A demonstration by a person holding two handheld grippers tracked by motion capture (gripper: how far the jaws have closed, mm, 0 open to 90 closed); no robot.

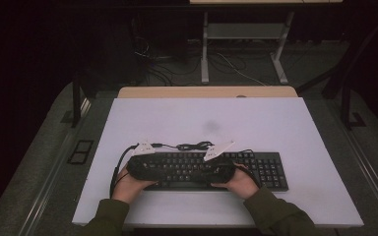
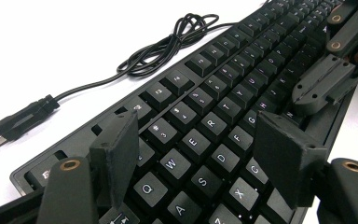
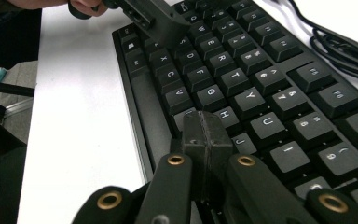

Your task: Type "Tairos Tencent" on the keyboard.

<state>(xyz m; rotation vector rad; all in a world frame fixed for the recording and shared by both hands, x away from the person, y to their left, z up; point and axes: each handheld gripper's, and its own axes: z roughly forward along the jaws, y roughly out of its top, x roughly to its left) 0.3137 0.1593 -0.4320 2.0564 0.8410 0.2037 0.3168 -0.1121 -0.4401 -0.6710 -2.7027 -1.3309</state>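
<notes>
Two hand-held grippers hover over a black keyboard lying near the front edge of a white table, its long axis running left to right across the person. The left gripper has its jaws parted with nothing between them, above the left letter keys. The right gripper is clenched tight on nothing, its tip just over the H and J keys, possibly touching them. The keyboard lies directly beneath both, the right tip seemingly nearer. Its cable coils behind.
</notes>
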